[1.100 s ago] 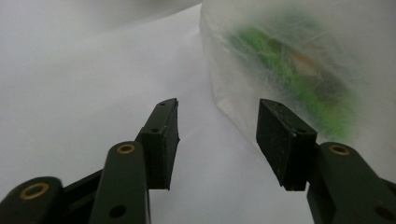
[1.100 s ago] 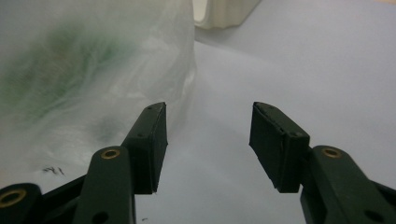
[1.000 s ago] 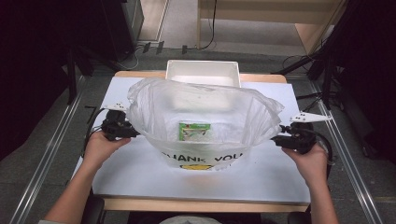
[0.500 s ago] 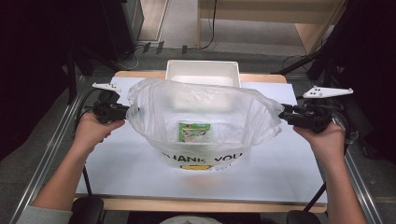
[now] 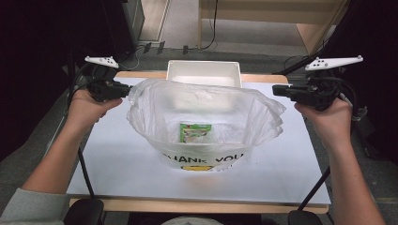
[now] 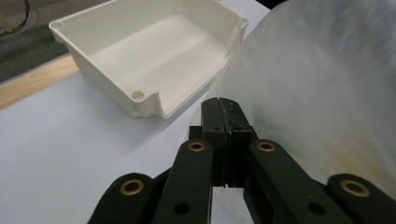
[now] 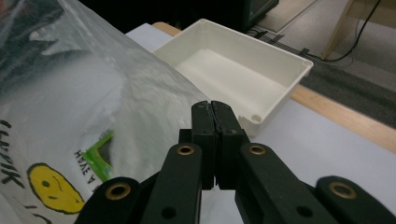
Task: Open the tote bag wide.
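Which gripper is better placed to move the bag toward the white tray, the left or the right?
Probably neither alone. The left gripper and the right gripper each pinch one side of the plastic bag, jaws shut. The white tray lies centred behind it, so both should move together.

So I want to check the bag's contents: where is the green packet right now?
In the high view, the green packet lies at the bottom of the open plastic bag, mid-table, just in front of the white tray.

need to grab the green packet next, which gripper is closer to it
Left, though only slightly. The left gripper pinches the plastic bag rim just up-left of the green packet; the right gripper stands farther off.
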A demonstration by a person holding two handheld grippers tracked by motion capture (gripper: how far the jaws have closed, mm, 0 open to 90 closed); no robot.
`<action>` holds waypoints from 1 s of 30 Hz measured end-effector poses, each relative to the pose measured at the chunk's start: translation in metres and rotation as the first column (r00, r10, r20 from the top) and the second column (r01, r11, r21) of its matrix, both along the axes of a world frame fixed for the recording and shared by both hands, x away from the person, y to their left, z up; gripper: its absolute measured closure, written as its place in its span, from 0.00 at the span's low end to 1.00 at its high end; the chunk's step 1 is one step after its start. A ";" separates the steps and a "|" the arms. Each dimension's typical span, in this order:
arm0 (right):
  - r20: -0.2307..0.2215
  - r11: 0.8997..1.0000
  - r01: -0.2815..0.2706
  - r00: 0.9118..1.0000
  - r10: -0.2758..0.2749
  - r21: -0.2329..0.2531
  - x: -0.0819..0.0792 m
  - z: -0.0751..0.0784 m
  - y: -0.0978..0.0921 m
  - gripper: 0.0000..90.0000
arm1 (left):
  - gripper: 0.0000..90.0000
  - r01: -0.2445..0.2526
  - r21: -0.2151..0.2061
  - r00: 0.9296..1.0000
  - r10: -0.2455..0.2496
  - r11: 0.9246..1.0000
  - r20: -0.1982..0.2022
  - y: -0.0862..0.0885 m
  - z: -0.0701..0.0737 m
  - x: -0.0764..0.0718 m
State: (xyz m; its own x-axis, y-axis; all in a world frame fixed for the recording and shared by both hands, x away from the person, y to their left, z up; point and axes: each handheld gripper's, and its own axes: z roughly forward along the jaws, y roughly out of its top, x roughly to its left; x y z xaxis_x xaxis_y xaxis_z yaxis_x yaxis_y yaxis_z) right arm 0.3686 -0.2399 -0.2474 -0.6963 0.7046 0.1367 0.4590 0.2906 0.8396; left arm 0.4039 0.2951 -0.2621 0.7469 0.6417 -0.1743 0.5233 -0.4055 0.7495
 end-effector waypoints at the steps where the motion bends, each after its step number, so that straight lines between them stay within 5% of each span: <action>1: 0.002 1.000 -0.007 1.000 0.007 0.000 0.000 0.004 0.004 1.00 | 1.00 0.005 -0.003 1.000 -0.004 1.000 0.005 -0.001 0.006 -0.001; 10: 0.037 0.997 -0.072 0.997 0.072 -0.022 -0.001 0.033 0.029 1.00 | 1.00 0.040 -0.028 0.998 -0.039 0.999 0.053 -0.010 0.060 -0.011; 15: 0.058 0.993 -0.113 0.992 0.113 -0.018 -0.007 0.050 0.048 1.00 | 1.00 0.086 -0.012 0.992 -0.084 0.996 0.095 -0.036 0.086 -0.030; 22: 0.054 0.984 -0.173 0.983 0.176 -0.050 -0.014 0.052 0.082 1.00 | 1.00 0.169 0.003 0.982 -0.169 0.986 0.086 -0.075 0.095 -0.045; 26: 0.079 0.974 -0.214 0.972 0.219 -0.072 -0.019 0.051 0.101 1.00 | 1.00 0.196 0.014 0.977 -0.196 0.981 0.079 -0.097 0.099 -0.044; 30: 0.058 0.966 -0.245 0.967 0.250 -0.077 -0.017 0.048 0.123 1.00 | 1.00 0.223 0.037 0.970 -0.225 0.974 0.086 -0.120 0.095 -0.039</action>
State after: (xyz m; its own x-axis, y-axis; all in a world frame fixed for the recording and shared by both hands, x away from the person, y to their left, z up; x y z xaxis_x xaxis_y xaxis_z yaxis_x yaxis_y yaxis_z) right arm 0.3520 -0.1168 -0.1995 -0.8560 0.5153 0.0415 0.3092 0.4459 0.8400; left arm 0.3646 0.1751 -0.1676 0.8840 0.4597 -0.0856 0.3483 -0.5251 0.7765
